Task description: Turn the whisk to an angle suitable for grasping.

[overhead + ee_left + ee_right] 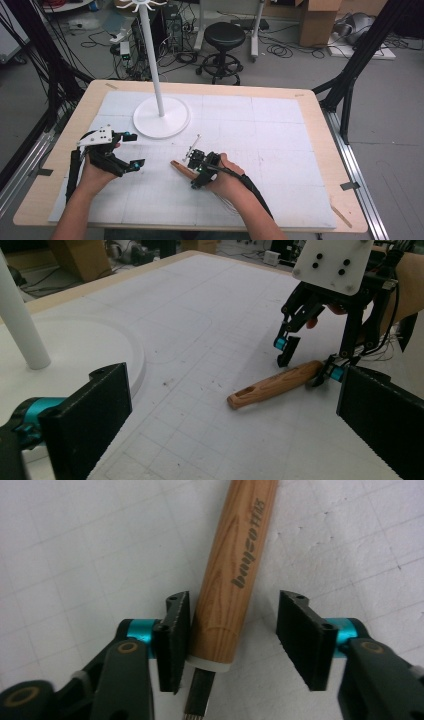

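Observation:
A tool with a light wooden handle [179, 167] lies flat on the white gridded mat [280, 145]. In the right gripper view the handle [240, 555] has a white collar and a dark metal shank at its near end. My right gripper [235, 602] is open and straddles that end; one jaw touches the wood and the other stands off with a gap. The left gripper view shows the handle [272, 385] with the right gripper [302, 369] down over it. My left gripper [134, 149] is open and holds nothing, a short way left of the handle's free end.
A white stand with a round base [161, 117] and a tall pole [152, 55] sits at the back left of the mat. The wooden table edge [320, 115] frames the mat. A black stool [225, 37] and cables are on the floor beyond.

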A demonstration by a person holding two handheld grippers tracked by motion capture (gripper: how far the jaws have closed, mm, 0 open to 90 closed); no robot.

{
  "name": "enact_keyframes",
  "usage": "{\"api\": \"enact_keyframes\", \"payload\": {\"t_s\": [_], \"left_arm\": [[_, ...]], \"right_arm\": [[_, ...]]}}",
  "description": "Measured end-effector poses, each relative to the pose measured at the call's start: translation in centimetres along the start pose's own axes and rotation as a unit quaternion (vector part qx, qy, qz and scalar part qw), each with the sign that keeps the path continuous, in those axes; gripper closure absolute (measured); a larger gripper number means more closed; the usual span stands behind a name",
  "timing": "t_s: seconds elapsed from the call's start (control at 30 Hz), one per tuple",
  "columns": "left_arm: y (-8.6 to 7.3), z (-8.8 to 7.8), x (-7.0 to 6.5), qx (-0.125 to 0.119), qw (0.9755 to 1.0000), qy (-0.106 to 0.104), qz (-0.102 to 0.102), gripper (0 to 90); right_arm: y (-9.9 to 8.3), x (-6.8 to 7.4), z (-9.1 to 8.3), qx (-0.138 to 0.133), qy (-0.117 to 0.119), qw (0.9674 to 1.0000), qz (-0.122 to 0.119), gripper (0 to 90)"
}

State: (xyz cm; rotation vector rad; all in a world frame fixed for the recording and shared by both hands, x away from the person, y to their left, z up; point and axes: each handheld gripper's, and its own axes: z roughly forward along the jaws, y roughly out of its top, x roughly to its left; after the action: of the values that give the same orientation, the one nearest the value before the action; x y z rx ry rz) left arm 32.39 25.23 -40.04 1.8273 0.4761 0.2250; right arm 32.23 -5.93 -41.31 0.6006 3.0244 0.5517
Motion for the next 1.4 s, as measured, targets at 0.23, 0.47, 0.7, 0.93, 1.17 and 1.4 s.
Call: {"api": "enact_keyframes", "payload": {"t_s": [0.23,0.47,0.7,0.93,1.17,1.4], "left_arm": [[0.0,0.0,0.0,0.003,1.0000,0.001,0.000,1.7],[0.0,0.1,0.0,0.004,1.0000,0.002,-0.001,1.7],[0.0,0.0,0.0,0.003,1.0000,0.002,-0.001,1.7],[-0.1,0.1,0.0,0.004,1.0000,0.002,-0.002,1.7],[-0.1,0.1,0.0,0.006,1.0000,0.003,-0.004,1.7],[-0.1,0.1,0.0,0.007,1.0000,0.002,-0.005,1.7]], "right_arm": [[-0.1,0.1,-0.1,-0.003,0.007,0.9999,-0.009,60.5],[-0.3,0.1,-0.3,0.008,-0.016,0.9993,-0.034,69.0],[-0.6,-0.3,-0.6,0.021,-0.048,0.9978,-0.041,69.5],[-1.2,-1.1,-0.9,0.025,-0.061,0.9975,-0.026,68.9],[-1.3,-1.6,-1.7,-0.007,-0.050,0.9987,-0.006,59.5],[-1.4,-1.8,-1.6,-0.010,-0.037,0.9993,0.007,56.3]]}}
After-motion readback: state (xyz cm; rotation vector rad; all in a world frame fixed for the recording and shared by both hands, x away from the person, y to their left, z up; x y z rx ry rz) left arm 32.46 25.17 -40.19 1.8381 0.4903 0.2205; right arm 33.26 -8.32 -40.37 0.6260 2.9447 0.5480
